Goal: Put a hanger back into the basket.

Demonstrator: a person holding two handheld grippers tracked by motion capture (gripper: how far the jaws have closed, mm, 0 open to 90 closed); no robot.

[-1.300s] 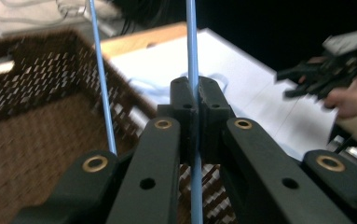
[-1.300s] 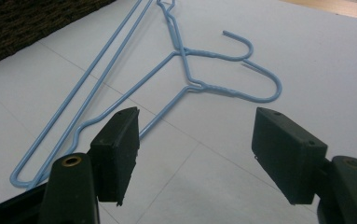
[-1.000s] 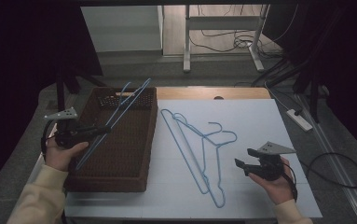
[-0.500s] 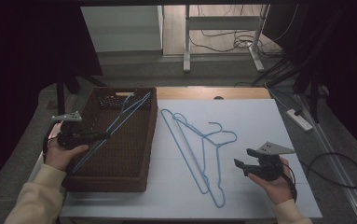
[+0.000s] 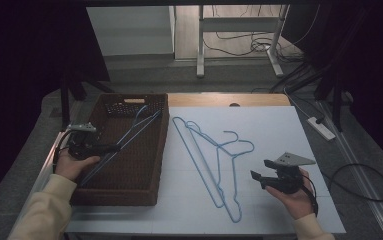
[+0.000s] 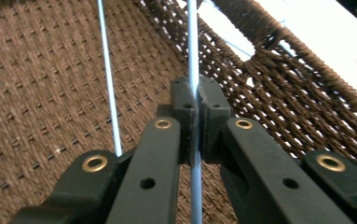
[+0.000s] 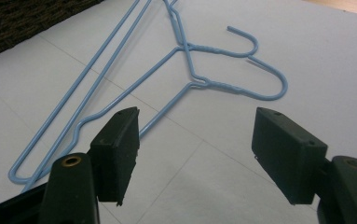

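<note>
A brown woven basket (image 5: 129,196) stands on the left of the table. My left gripper (image 5: 114,148) reaches over its near-left part and is shut on the wire of a blue hanger (image 5: 140,126), which slants across the inside of the basket toward its far right corner. In the left gripper view the jaws (image 6: 194,100) pinch that blue wire (image 6: 193,46) above the basket's woven floor (image 6: 36,70). Two more blue wire hangers (image 5: 214,155) lie overlapped on the white sheet. My right gripper (image 5: 261,169) hovers open to their right, its jaws (image 7: 195,140) wide above the hangers' hooks (image 7: 241,70).
A white sheet (image 5: 289,130) covers the table, with a strip of bare wood (image 5: 259,100) along the far edge. On the floor to the right lie a power strip (image 5: 321,127) and cables (image 5: 364,175). A metal desk frame (image 5: 199,45) stands behind the table.
My left hand has sunk, bringing the held hanger down from above the basket's rim into the basket. The right gripper and the two hangers on the sheet have not moved.
</note>
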